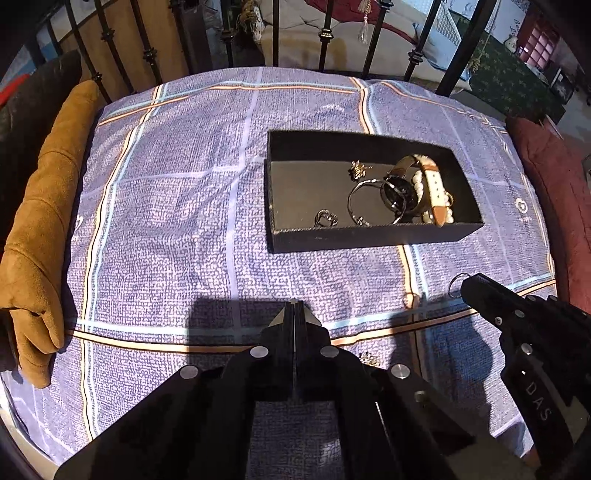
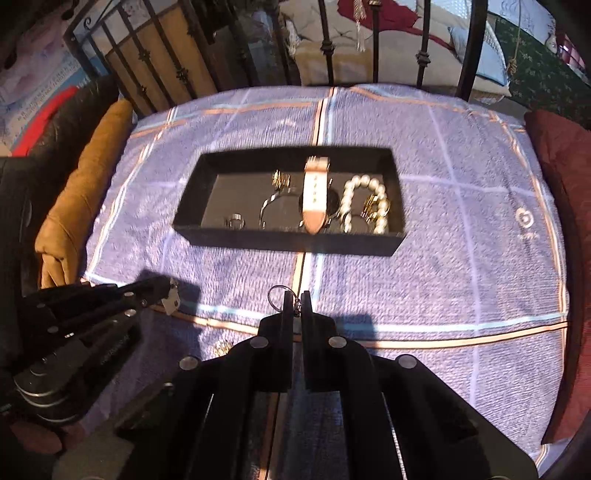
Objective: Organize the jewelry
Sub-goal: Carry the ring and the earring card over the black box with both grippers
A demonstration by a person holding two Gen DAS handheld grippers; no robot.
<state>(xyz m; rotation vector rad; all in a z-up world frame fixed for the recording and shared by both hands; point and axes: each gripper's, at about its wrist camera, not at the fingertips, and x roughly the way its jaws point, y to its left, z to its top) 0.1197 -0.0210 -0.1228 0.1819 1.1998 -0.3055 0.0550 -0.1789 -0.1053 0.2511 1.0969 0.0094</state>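
Left gripper (image 1: 294,303) jaws closed, empty; right gripper (image 2: 294,293) jaws pinch ring (image 2: 275,294); pearls (image 2: 364,201) clear only right view.

Sunlight falls across a checked lilac cloth (image 1: 177,206) before black iron bars (image 1: 325,33), flanked by tan (image 1: 40,221) and maroon cushions (image 1: 554,192).
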